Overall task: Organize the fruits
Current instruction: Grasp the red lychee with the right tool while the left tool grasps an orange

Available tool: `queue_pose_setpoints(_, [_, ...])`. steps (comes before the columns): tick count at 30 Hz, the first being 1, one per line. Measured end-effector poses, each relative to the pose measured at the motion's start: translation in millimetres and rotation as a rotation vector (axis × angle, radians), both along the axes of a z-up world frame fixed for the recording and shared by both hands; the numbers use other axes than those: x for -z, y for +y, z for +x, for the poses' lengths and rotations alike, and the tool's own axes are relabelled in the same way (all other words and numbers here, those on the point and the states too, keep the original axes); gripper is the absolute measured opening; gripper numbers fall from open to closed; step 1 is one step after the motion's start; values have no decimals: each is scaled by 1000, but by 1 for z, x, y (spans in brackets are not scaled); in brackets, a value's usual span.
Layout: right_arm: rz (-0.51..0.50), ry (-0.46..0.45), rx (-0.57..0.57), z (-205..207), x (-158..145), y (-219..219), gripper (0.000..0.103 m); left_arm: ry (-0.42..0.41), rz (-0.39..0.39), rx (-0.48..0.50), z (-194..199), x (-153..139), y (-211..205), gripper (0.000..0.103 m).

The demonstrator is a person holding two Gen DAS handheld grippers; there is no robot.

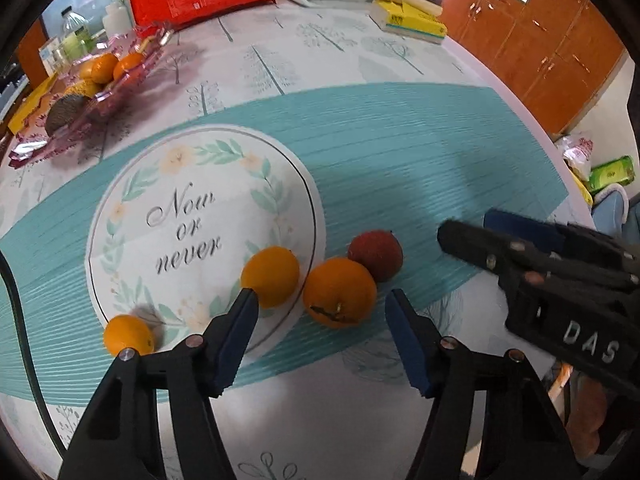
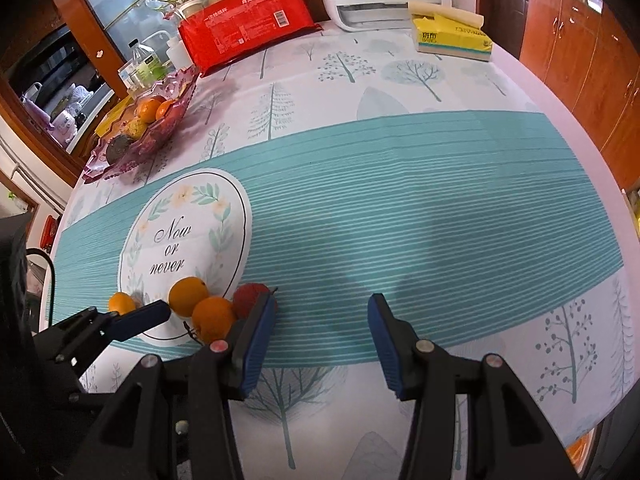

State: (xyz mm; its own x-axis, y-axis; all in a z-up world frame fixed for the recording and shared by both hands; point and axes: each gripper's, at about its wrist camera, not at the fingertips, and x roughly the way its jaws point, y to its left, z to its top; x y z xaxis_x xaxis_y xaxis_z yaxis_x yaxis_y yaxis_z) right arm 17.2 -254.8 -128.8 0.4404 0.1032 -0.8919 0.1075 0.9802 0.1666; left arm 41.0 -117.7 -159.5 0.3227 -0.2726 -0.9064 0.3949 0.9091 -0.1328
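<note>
The left gripper (image 1: pixel 320 300), fingers apart and unclamped, is straddling the big orange (image 1: pixel 339 292), nearer than the empty, parted right gripper (image 2: pixel 322 306).

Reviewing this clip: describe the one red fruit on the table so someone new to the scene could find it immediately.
Start at the white round "Now or never" print on the teal striped band of the tablecloth. A loose row of fruit lies along its near edge. The red fruit sits at the end of that row away from the print, on the teal stripes, touching an orange; it alone is dark red, the others orange.
</note>
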Motion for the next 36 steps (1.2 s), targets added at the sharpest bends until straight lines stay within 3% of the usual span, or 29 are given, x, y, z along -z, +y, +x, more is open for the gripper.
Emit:
queue_pose_setpoints(8, [40, 10, -30, 3, 5, 9, 49, -58, 11, -21, 5, 0, 1, 65])
queue_pose_setpoints(15, [99, 38, -53, 12, 15, 19, 49, -54, -42, -15, 2, 2, 12, 65])
queue_pose_setpoints(20, [200, 79, -45, 18, 31, 20, 34, -33, -78, -35, 3, 3, 23, 65])
queue_pose_setpoints(27, [324, 95, 5, 22, 40, 12, 31, -20, -93, -41, 3, 4, 26, 65])
queue_pose_setpoints(36, [257, 48, 6, 18, 27, 10, 30, -3, -89, -18, 2, 6, 17, 64])
